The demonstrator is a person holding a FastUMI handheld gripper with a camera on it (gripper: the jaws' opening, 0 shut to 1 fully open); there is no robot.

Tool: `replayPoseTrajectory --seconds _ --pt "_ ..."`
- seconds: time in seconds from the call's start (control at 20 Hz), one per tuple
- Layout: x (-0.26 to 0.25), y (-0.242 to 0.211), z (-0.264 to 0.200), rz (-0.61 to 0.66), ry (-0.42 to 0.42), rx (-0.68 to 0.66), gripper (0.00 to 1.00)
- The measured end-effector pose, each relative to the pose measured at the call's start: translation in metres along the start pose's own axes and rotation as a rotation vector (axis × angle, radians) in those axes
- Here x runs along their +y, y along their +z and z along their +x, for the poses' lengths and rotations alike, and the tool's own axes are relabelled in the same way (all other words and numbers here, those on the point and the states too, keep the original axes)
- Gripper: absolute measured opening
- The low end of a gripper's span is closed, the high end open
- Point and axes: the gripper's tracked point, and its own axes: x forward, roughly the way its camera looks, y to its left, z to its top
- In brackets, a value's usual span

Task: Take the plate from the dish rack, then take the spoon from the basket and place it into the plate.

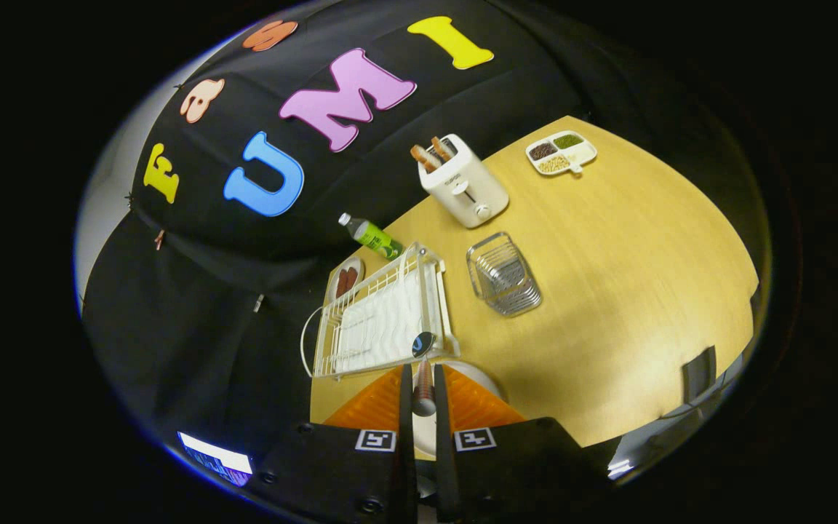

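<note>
Spoon [423, 375] clamped by its handle in the gripper [423, 393], held above the plate [481, 378].

The bowl end is best lowered over the plate's middle, beside the empty dish rack [382, 313], before the fingers are released; the wire basket [504, 274] lies beyond.

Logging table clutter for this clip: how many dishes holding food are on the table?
2. A divided tray of grains and seeds sits at the far corner, beyond the toaster. A small plate with reddish pieces lies behind the dish rack, partly hidden; others may be hidden.
</note>
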Motion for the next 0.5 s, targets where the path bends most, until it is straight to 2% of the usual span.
replayPoseTrajectory --seconds 0.2,0.5 --pt "0.003 -0.057 0.025 -0.002 0.011 0.109 0.14" --pt "-0.019 -0.098 0.072 0.009 0.015 0.194 0.14"
